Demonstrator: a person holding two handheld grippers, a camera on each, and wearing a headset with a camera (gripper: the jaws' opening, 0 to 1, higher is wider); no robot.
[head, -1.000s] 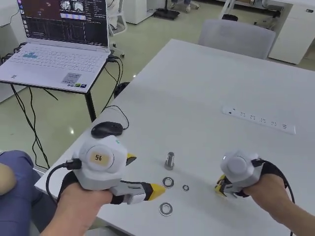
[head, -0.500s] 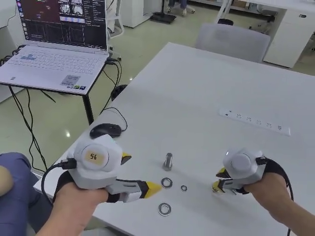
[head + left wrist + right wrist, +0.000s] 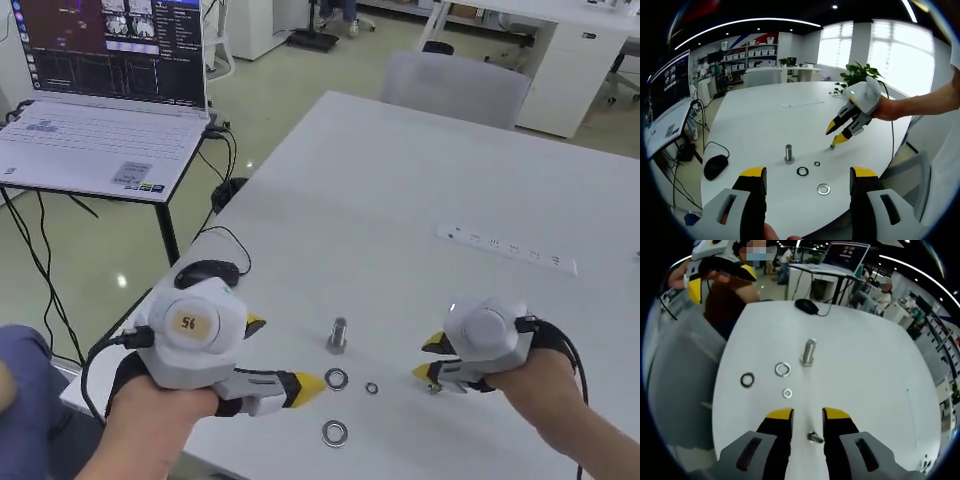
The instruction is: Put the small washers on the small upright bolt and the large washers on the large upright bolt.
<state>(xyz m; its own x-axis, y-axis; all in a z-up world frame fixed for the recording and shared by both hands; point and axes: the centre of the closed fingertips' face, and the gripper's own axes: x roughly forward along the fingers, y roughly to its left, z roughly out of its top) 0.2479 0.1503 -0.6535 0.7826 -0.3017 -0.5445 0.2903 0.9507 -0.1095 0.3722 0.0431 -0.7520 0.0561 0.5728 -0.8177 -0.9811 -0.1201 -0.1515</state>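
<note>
Holding the left gripper above the near edge of the table, toward its near left corner, with the jaws spread wide and grasping nothing. Holding the right gripper low over the same near edge, more to the right, with the jaws parted only a little and also released. Seeing, in the right gripper view, the small bolt standing on the table between these two jaws, not touching either of them as far as possible to tell. Seeing the large bolt standing upright between the two grippers, a little farther from the near edge than the washers. Finding three washers lying flat on the table, none of them on a bolt: the first large washer just beside the large bolt, on its near-edge side; the small washer just to the right of that one; the second large washer nearest to the near edge, apart from the other two. Noticing also a mouse near the left edge of the table, a power strip toward the far right side, a laptop beyond the left edge, and a chair at the far edge.
</note>
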